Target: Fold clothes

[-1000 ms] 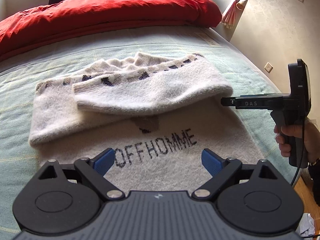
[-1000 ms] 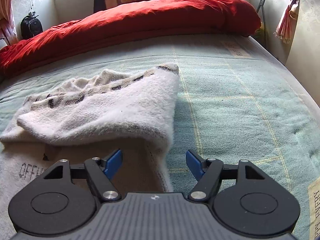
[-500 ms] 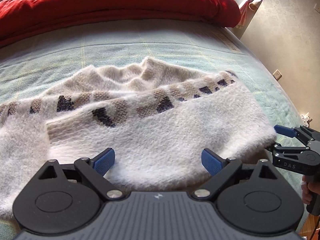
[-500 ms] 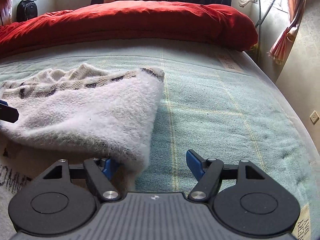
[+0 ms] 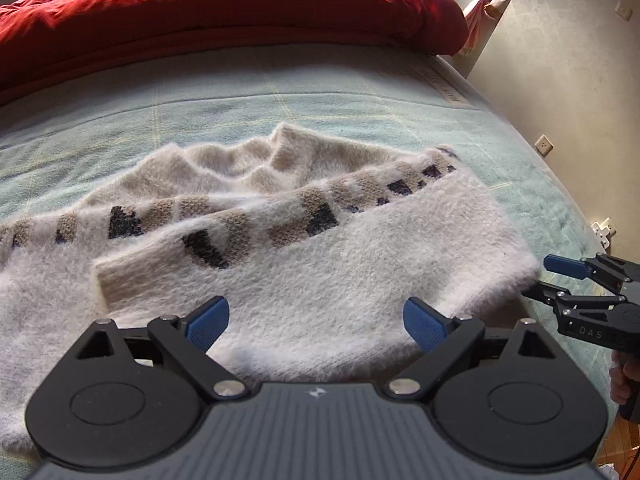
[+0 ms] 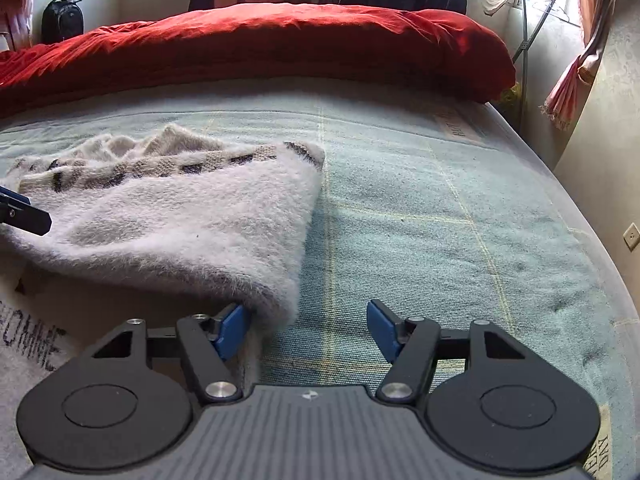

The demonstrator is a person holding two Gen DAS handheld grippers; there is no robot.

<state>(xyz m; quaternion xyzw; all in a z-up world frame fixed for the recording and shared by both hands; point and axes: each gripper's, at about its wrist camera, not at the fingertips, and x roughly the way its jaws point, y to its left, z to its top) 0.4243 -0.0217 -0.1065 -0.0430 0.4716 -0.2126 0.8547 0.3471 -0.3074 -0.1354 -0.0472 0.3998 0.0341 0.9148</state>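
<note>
A fluffy white sweater [image 5: 320,264] with a beige and dark blue patterned band lies partly folded on the bed. My left gripper [image 5: 316,322] hovers open just over the folded layer's near edge, nothing between its blue pads. In the right wrist view the same sweater [image 6: 180,232] fills the left half. My right gripper [image 6: 308,326] is open at the fold's lower right corner, with its left pad [image 6: 232,328] touching the fluffy edge. From the left wrist view the right gripper [image 5: 548,276] shows at the sweater's right edge, held by a hand [image 5: 624,380].
A pale green blanket [image 6: 440,220] covers the bed, with a red duvet [image 6: 256,48] piled along the far side. Wall and sockets border the bed's right edge [image 5: 560,184]. A backpack [image 6: 62,18] and hanging clothes stand behind the bed.
Both grippers moved forward to the folded layer. The left went from over the printed lettering to the fold's near edge. The right closed in until its left pad met the fold's corner.
</note>
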